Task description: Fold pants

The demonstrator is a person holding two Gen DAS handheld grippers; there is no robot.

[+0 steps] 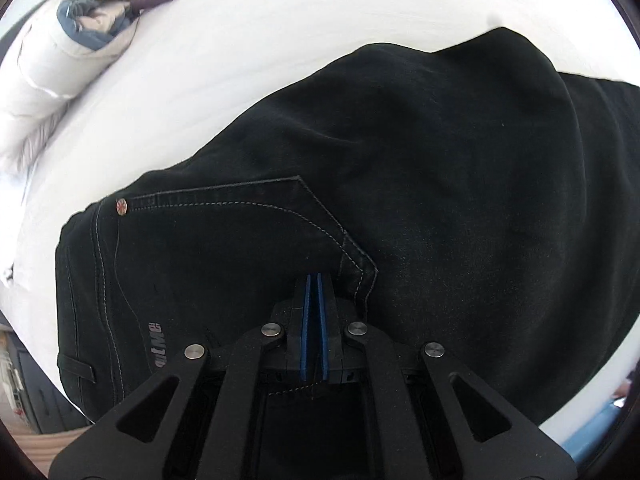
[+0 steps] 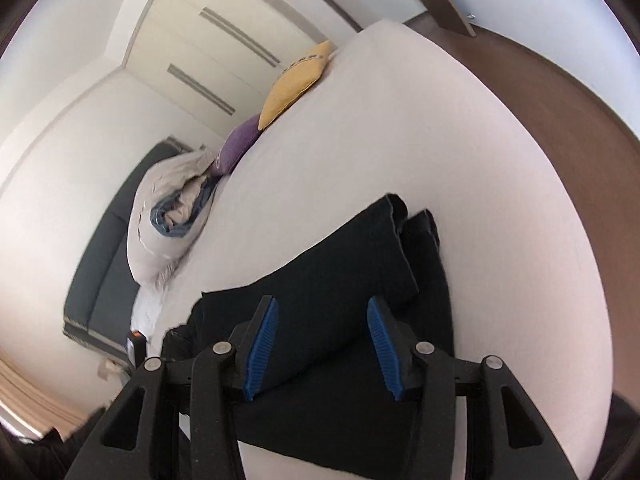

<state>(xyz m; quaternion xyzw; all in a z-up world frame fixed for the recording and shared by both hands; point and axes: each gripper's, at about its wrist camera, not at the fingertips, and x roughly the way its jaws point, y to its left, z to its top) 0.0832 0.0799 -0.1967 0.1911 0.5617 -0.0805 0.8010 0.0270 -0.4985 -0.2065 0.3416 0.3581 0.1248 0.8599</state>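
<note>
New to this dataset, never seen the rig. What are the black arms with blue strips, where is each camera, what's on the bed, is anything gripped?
No robot here: a person holds a two-finger gripper in each hand, and a fisheye camera on each looks forward along its fingers. The blue strips are the finger pads.

The left wrist view shows the left gripper with its pads pressed together, apparently pinching the black pants near a stitched pocket seam.

The right wrist view shows the right gripper with its pads spread wide, above the pants and holding nothing.

The pants lie on a white bed, their legs apparently folded over. At its far side are a bundled duvet, a purple cushion and a yellow cushion.
</note>
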